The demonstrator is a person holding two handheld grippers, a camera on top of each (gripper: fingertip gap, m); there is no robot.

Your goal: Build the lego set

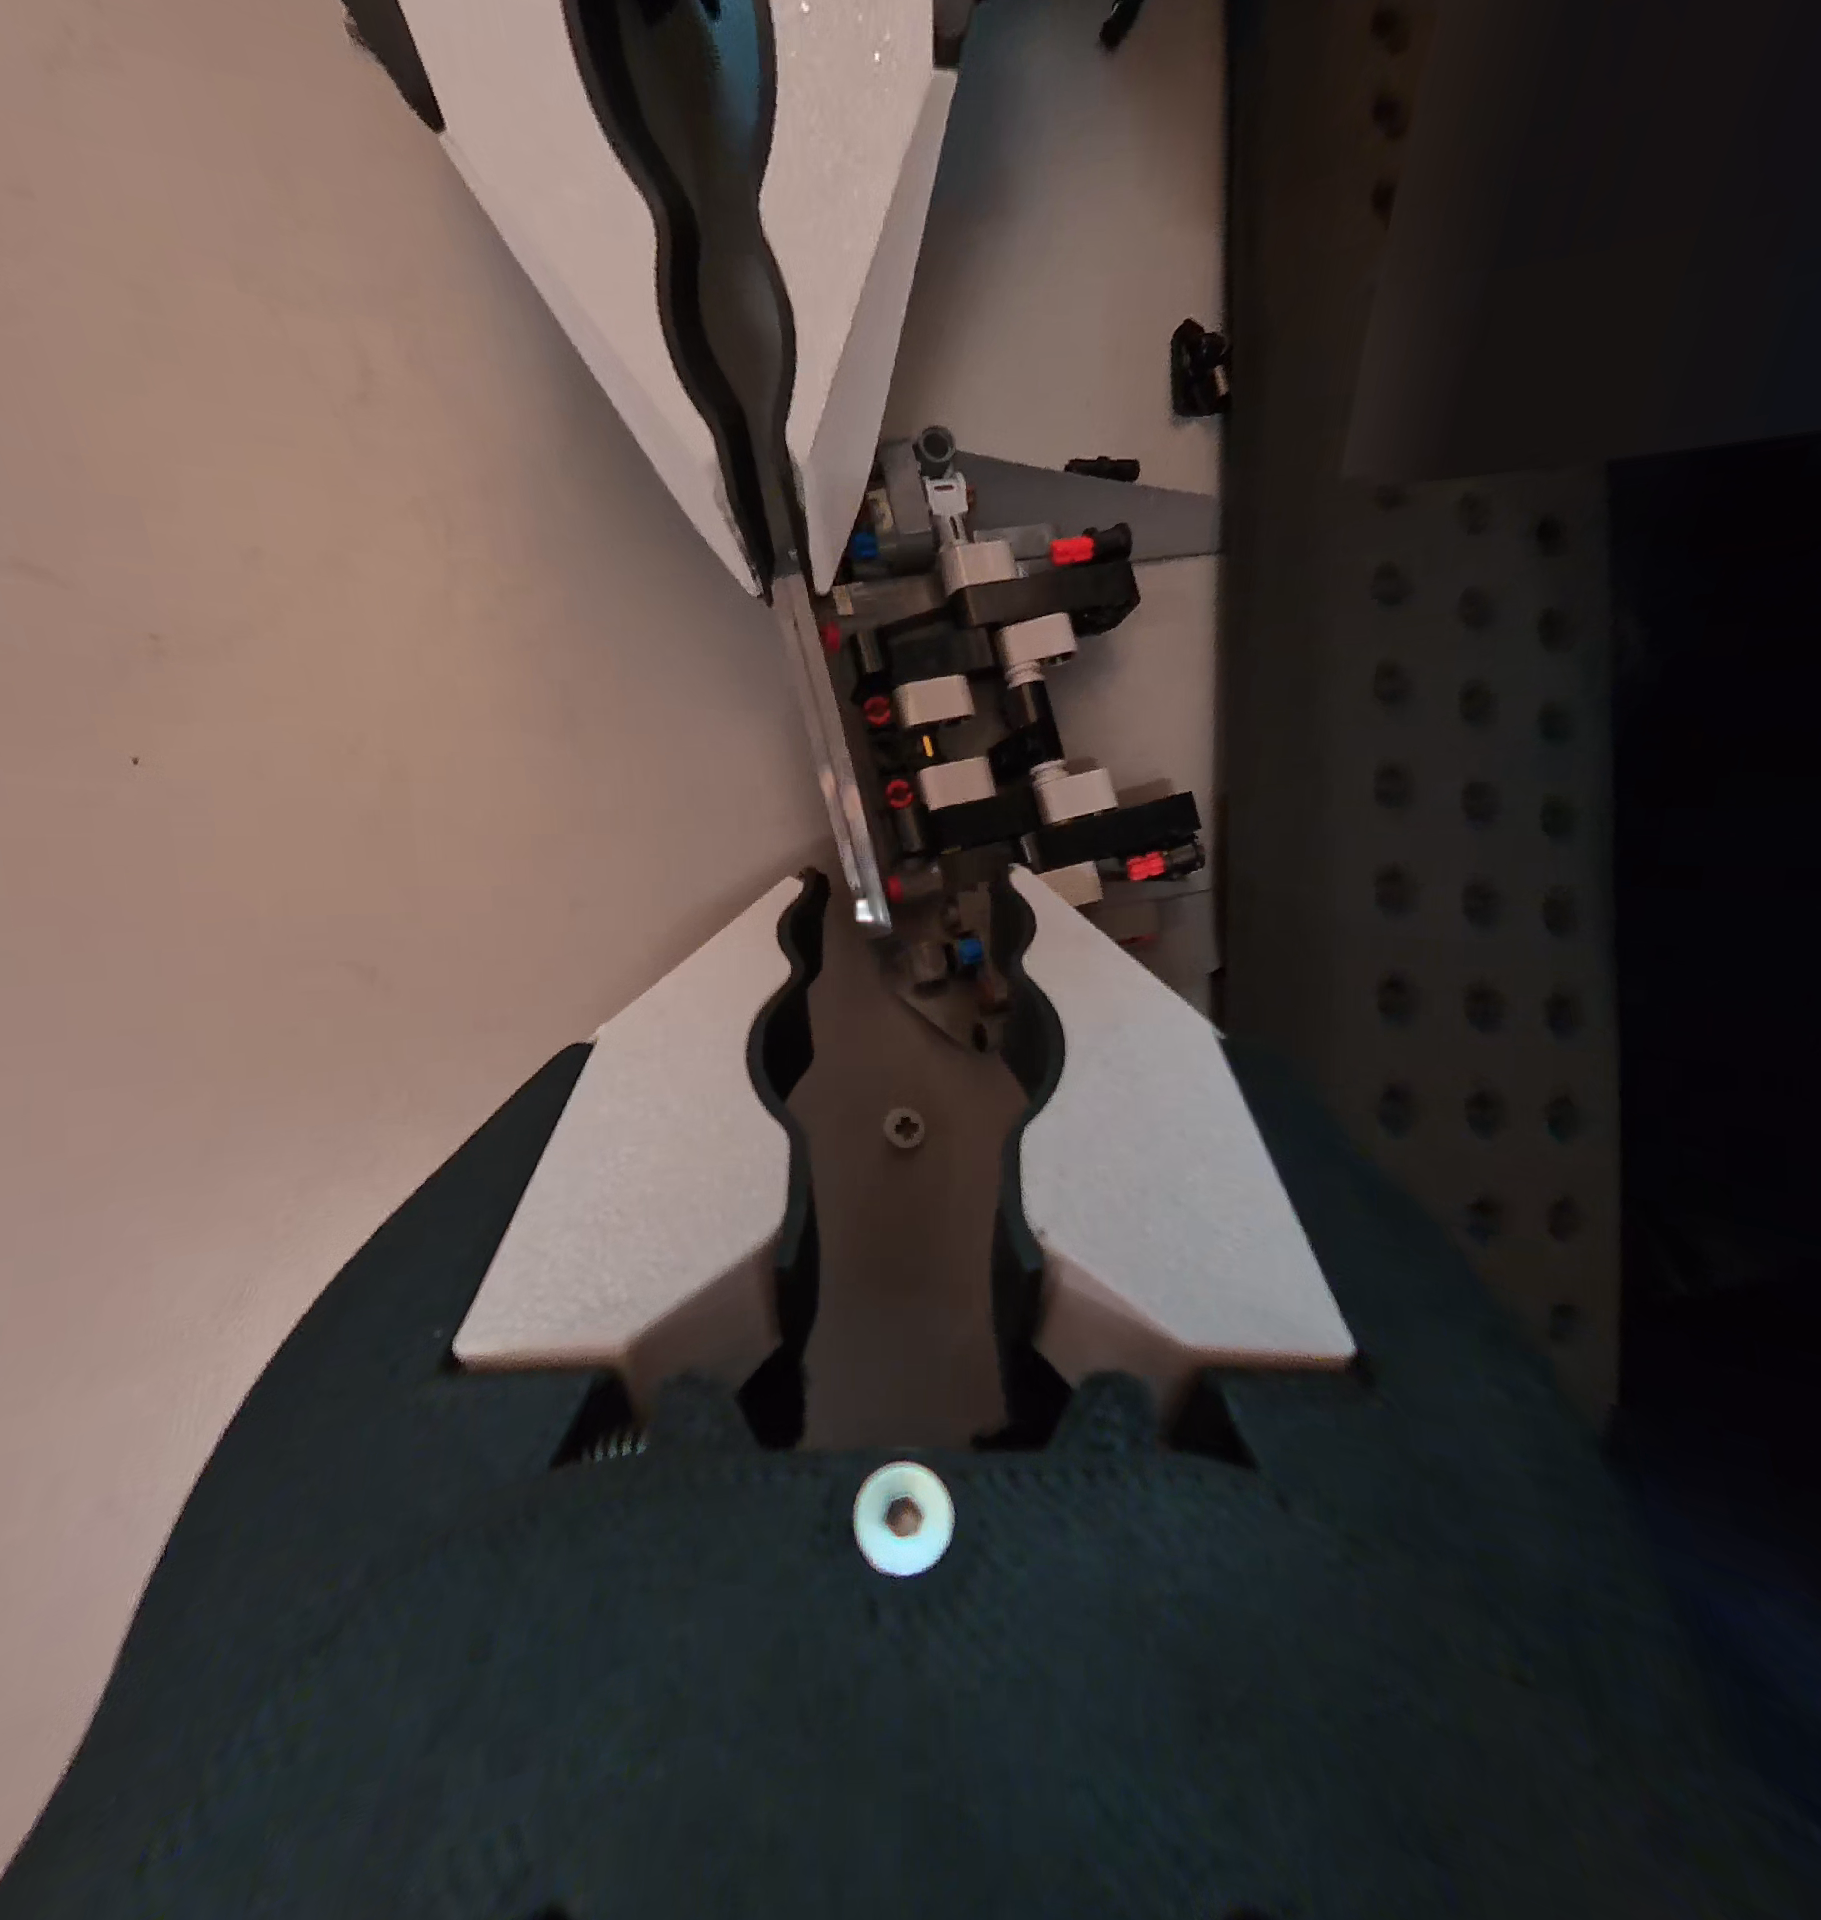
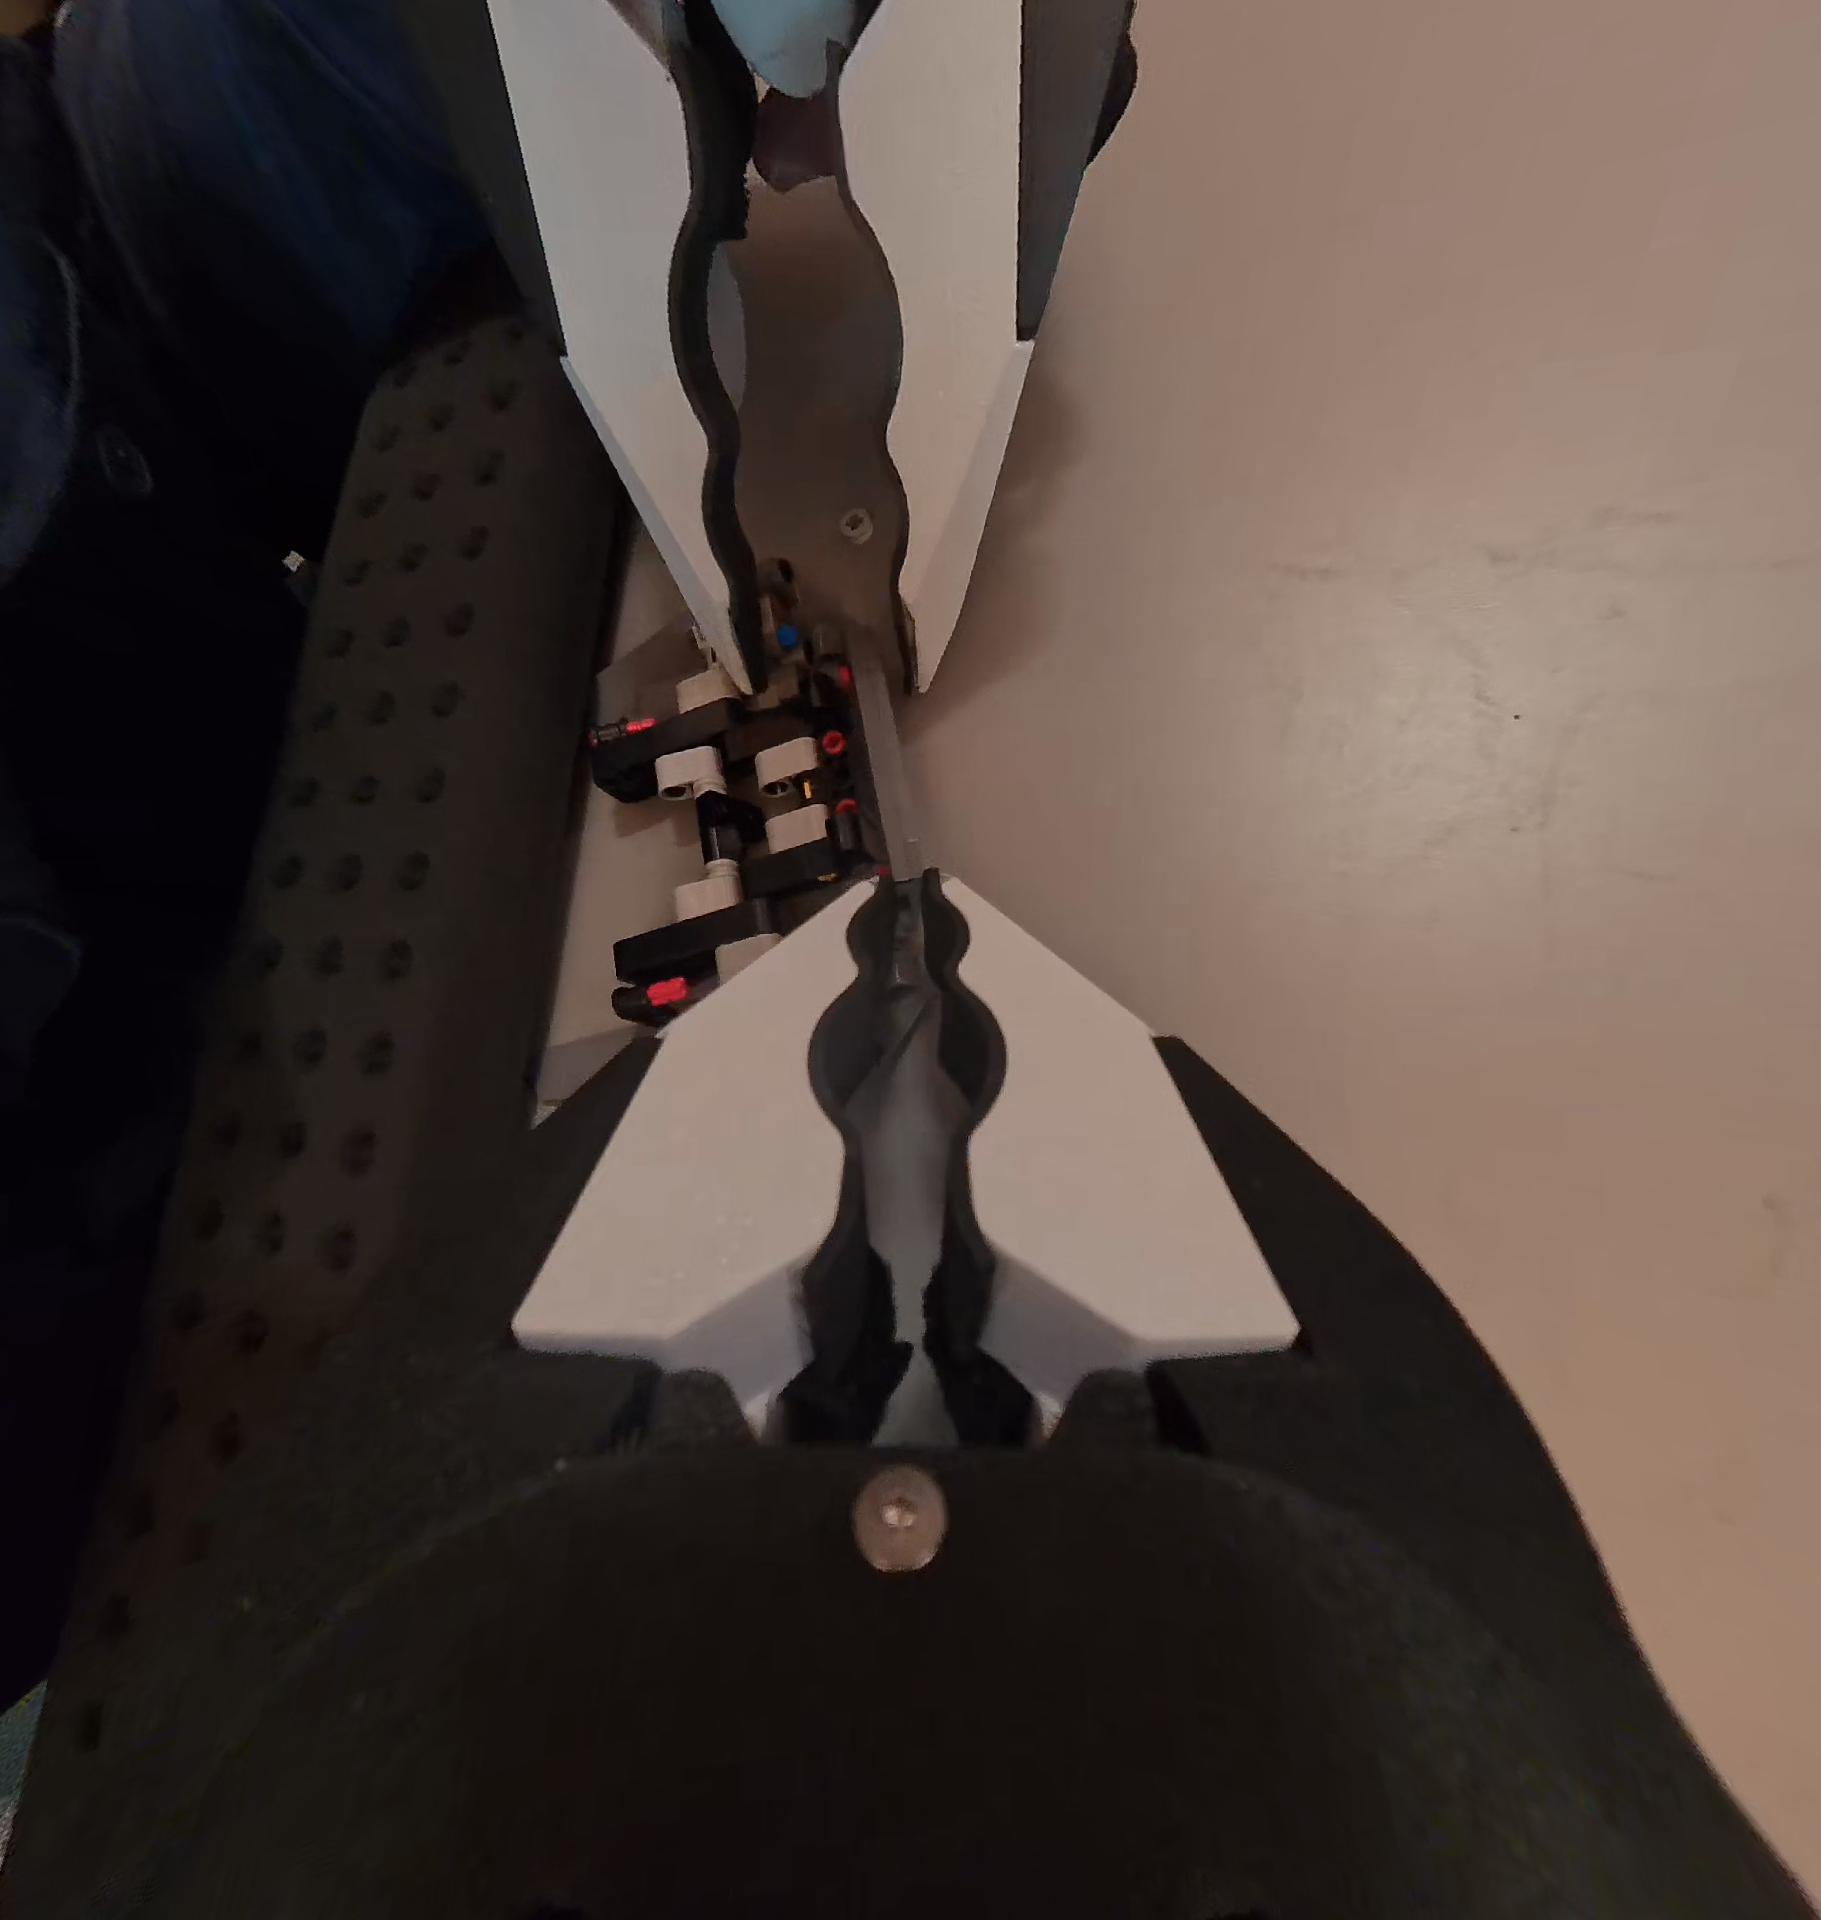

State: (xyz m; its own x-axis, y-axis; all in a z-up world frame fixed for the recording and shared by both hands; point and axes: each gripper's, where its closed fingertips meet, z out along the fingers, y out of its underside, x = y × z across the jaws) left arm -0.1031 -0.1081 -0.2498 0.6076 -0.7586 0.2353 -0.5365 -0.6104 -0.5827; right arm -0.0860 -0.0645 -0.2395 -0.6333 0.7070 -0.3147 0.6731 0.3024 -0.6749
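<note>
The lego assembly (image 1: 989, 717) is held up between the two tools, one at each end of it. It is a black and light-grey technic build with red and blue pins, fixed to a long grey panel (image 1: 846, 769) seen edge-on.

Left wrist view: the left hand-held gripper (image 1: 911, 914) enters from 6 o'clock. Its white fingers (image 1: 667, 1174) are spread moderately and close on the near end of the grey panel, which lies between the wavy black pads. The opposing right hand-held gripper (image 1: 781, 561) comes down from 12 o'clock, meeting the far end of the assembly. Only this view shows a small loose black part (image 1: 1197, 366) at 1 o'clock, lying on the white worktop (image 1: 1072, 260) near its edge. A dark perforated board (image 1: 1477, 831) runs along the 3 o'clock side.

Right wrist view: the right hand-held gripper (image 2: 901, 883) enters from 6 o'clock, its fingers nearly together and clamped on the thin edge of the grey panel (image 2: 890, 790). The assembly (image 2: 750, 800) extends toward 10 o'clock from the fingertips. The left hand-held gripper (image 2: 833, 665) arrives from 12 o'clock. Only this view shows a dark blue sleeve (image 2: 210, 208) at 10 o'clock and a patch of light-blue glove (image 2: 781, 42) at the top edge. The perforated board (image 2: 386, 831) lies at 9 o'clock here.
</note>
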